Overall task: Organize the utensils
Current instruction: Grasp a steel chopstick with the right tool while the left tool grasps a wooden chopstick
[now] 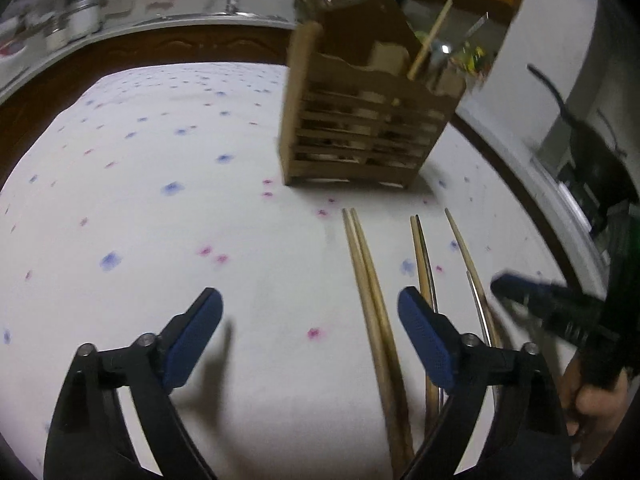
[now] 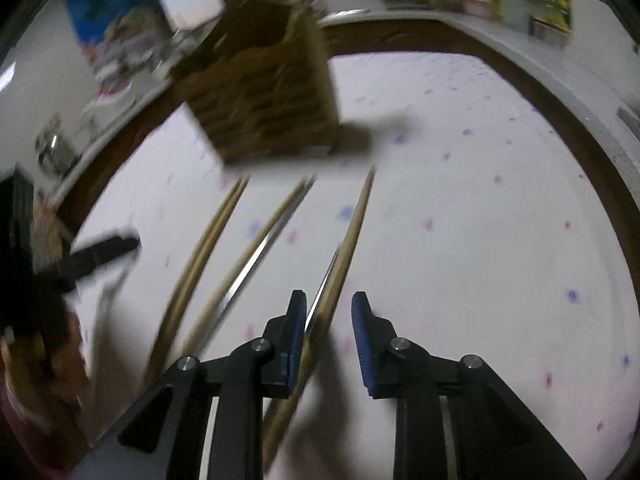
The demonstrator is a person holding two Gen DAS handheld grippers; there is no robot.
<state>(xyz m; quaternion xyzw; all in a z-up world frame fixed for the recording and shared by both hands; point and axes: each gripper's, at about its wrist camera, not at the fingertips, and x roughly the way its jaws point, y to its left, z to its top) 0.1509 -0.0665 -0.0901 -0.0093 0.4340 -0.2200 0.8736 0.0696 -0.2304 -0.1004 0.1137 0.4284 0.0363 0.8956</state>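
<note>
Chopsticks (image 2: 348, 240) between part-open right tongs (image 2: 329, 316), ungripped, left tongs (image 1: 310, 320) wide open, empty

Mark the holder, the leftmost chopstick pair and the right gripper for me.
holder (image 1: 360, 136): left wrist view, on its slatted front wall.
leftmost chopstick pair (image 1: 366, 268): left wrist view, on the shafts about midway along.
right gripper (image 2: 329, 340): right wrist view, midway between the blue fingertips.

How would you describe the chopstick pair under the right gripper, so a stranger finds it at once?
Start at the wooden utensil holder on the flowered tablecloth. Three chopstick pairs lie in front of it; take the rightmost pair, which runs between the open fingers of the right gripper. Unlike the all-wooden leftmost pair, it has one wooden and one shiny metal stick.
</note>
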